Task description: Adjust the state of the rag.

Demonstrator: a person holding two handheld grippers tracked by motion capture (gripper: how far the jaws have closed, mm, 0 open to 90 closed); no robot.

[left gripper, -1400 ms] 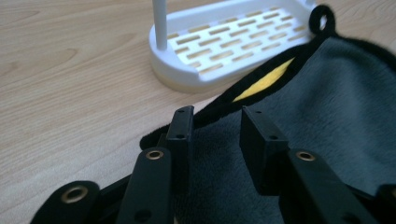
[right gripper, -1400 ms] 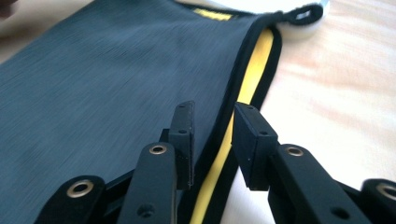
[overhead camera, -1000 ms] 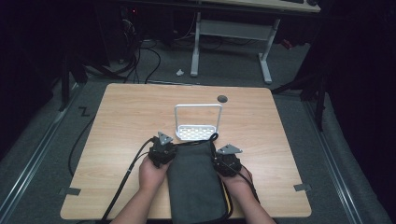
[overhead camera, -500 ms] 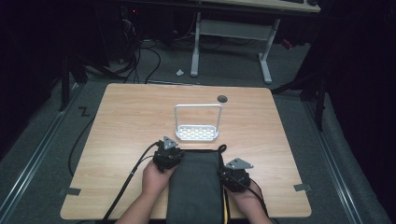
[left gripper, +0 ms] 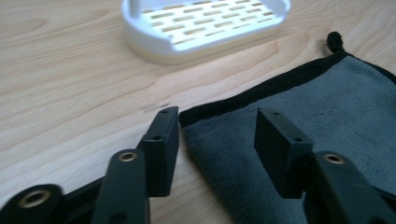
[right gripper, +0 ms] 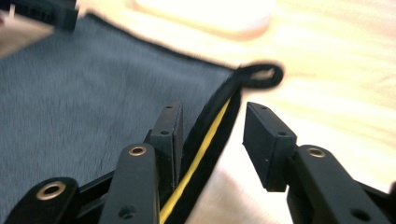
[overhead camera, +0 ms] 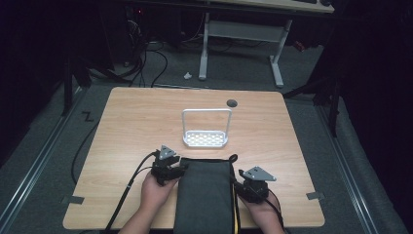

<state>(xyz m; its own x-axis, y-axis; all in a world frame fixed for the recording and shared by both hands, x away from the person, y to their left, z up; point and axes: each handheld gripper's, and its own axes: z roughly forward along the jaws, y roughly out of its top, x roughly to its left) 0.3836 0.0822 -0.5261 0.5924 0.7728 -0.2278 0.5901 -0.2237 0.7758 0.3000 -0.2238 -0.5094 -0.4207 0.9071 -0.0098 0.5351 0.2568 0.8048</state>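
Observation:
A dark grey folded towel (overhead camera: 203,195) with a black hem lies flat at the table's near edge. My left gripper (overhead camera: 179,169) is at its far left corner. In the left gripper view the jaws (left gripper: 217,140) have just been opening and stand apart astride that corner of the towel (left gripper: 322,107), pressing nothing. My right gripper (overhead camera: 242,184) sits at the towel's right side. Its jaws (right gripper: 212,130) have also just been opening; the hem with its yellow stripe (right gripper: 205,140) lies loose between them, and the hanging loop (right gripper: 261,74) is just beyond.
A white slotted tray with a hoop handle (overhead camera: 205,140) stands just beyond the towel, close in the left gripper view (left gripper: 205,23). A dark round hole (overhead camera: 232,103) marks the table's far side. Cables trail off the near left. Bare wood lies left and right.
Both grippers drew back from the tray toward the near edge, the right one farther, and the towel came with them. Both pairs of jaws then let go of the towel.

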